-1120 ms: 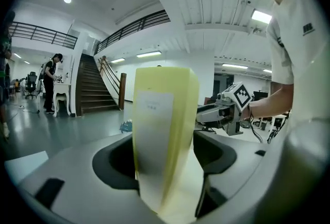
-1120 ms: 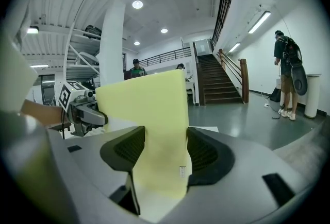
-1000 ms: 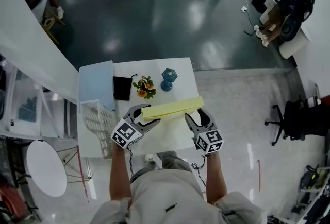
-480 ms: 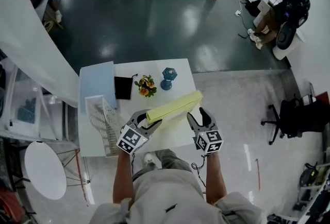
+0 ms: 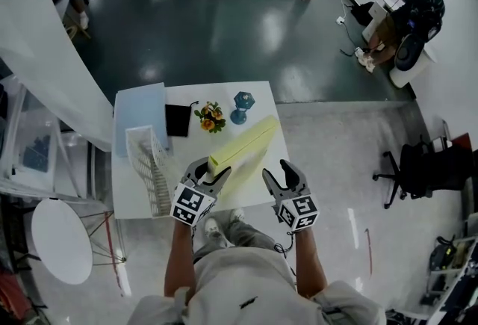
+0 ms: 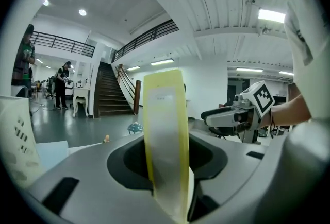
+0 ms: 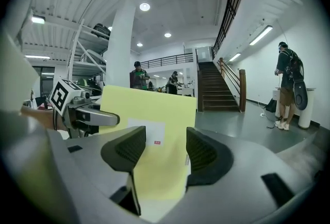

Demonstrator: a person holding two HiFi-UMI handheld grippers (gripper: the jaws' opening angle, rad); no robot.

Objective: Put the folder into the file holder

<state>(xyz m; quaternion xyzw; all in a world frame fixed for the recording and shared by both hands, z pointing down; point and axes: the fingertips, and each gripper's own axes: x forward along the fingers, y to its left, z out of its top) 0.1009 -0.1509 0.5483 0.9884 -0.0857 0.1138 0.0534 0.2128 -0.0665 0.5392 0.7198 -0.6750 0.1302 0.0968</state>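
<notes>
Now fingers of the left gripper (image 5: pixel 211 170) are closing on the yellow folder (image 5: pixel 243 146), tilted above the table (image 5: pixel 263 101). The right gripper (image 5: pixel 278 170) has its fingers wide and empty. The folder should swing edge-first toward the file holder (image 5: pixel 146 159).

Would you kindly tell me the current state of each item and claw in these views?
left claw: closing on the yellow folder, gripping its edge
right claw: open, holding nothing
yellow folder: lifted, tilted above the table
file holder: upright on the table, folder not yet in it
black case: lying flat on the table
</notes>
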